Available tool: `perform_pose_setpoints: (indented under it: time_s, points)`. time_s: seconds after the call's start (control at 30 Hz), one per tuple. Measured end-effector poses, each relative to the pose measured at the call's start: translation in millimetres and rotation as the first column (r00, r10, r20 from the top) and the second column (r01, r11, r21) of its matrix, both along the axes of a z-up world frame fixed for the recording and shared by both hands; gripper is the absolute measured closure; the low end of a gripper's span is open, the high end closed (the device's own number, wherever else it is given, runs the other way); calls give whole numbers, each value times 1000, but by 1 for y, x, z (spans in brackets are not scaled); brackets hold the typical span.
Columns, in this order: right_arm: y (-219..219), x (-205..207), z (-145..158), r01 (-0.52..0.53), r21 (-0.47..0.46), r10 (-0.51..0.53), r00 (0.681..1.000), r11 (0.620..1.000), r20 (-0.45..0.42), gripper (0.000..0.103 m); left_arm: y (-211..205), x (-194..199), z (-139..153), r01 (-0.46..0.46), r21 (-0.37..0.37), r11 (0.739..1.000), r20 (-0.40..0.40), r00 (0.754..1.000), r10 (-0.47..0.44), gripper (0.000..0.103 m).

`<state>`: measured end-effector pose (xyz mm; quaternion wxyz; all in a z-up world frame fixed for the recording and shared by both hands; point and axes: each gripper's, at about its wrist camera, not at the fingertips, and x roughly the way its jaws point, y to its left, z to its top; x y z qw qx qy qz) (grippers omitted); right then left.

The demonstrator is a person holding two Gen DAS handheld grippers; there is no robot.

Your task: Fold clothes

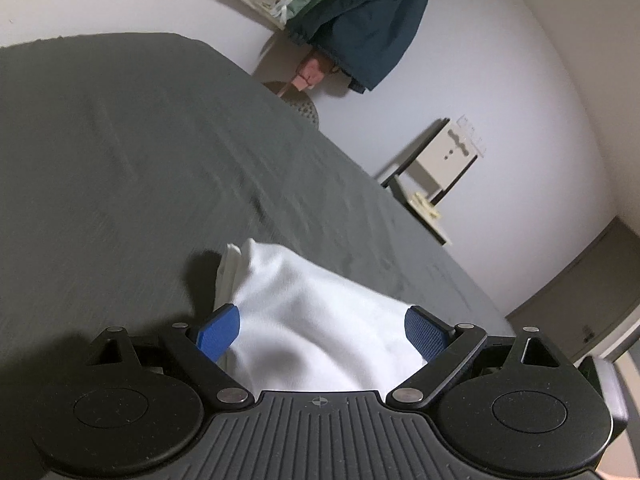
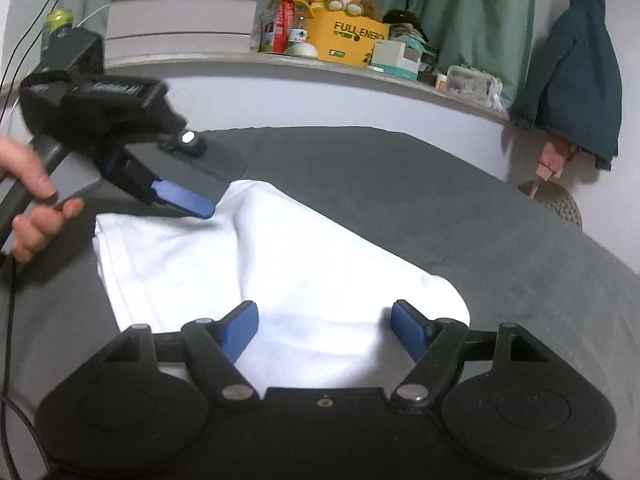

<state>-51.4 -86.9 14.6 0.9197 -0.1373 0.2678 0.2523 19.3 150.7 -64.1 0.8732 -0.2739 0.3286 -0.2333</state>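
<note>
Right tool (image 2: pixel 325 330) spread over white garment (image 2: pixel 256 264); left tool (image 1: pixel 322 334) likewise.

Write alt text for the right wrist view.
A white garment, partly folded, lies on a dark grey bed between the open blue fingers of the right gripper. At upper left a hand holds the left gripper over the garment's far edge; a cluttered shelf runs behind.

The yellow box (image 2: pixel 347 42) on the shelf reads "FULL ENERG", partly hidden.
</note>
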Motion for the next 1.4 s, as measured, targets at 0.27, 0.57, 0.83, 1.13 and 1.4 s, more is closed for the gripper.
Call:
perform_pose_setpoints:
  time_s: [0.27,0.57,0.83,1.13,1.4]
  points:
    - [13,-17,-6,-57,-107,53,998,993,-41,28,12,-49,26,-121,-6,993,60,991,122,10]
    - [-10,-43,13,-15,-57,10,997,998,-78,26,21,-73,14,-267,-67,961,-154,955,254,10]
    - [-61,-41,10,131,105,-118,986,986,-119,22,19,-97,1,-371,-48,927,-288,894,343,10]
    - [-100,-19,-1,230,353,-142,956,907,-259,19,1,-88,-10,-345,-57,937,-346,887,306,10]
    - [-104,-8,-20,268,381,-145,935,885,-322,13,11,-83,-26,-423,-165,891,-405,853,329,9]
